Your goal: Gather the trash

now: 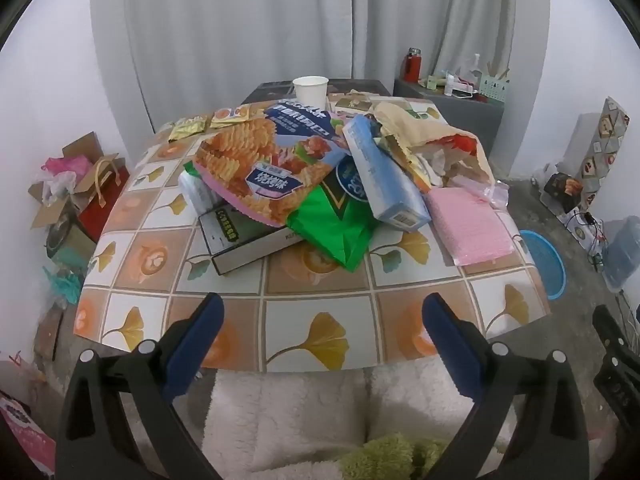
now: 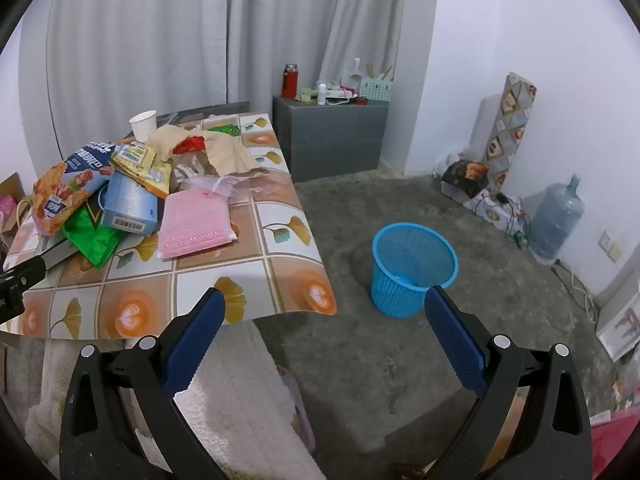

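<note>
Both claws, left point(image 1: 322, 312) and right point(image 2: 324, 306), gape wide and empty before the tiled-pattern table point(image 1: 320, 284); blue basket point(image 2: 414, 268) on the floor.

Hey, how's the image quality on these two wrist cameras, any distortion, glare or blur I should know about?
Left wrist view: strong fisheye bend, the table edge bows, black corner vignette; lighting soft and even, the snack bag print stays sharp. Right wrist view: same barrel curve and dark corners; faint sheen on the tablecloth, the blue basket crisp, soft shadow beside it. Both claws look sharp, no motion blur.
</note>
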### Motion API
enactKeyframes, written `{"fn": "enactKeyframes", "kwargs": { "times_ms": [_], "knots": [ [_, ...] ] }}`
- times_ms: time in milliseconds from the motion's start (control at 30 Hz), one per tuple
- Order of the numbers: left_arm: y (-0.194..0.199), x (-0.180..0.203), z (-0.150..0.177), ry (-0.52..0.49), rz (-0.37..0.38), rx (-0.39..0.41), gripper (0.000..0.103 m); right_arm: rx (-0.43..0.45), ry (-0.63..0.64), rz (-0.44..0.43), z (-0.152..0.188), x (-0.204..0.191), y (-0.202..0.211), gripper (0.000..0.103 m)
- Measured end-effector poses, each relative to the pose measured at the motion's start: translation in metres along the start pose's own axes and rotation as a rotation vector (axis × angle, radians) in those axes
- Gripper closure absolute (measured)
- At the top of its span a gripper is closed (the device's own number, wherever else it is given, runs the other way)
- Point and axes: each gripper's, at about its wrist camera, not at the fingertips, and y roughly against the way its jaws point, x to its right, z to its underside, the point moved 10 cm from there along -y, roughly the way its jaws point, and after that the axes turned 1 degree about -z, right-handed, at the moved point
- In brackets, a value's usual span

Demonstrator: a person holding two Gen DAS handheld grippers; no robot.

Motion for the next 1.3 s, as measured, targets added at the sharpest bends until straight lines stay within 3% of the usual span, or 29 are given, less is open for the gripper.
{"fn": "enactKeyframes", "kwargs": {
  "times_ms": [1300],
  "knots": [
    [0.001, -0.004, 0.003, 0.001, 0.002, 0.008, 0.006, 0.013, 0.020, 0.006, -0.002, 0.001, 0.000, 0.008]
  ]
}}
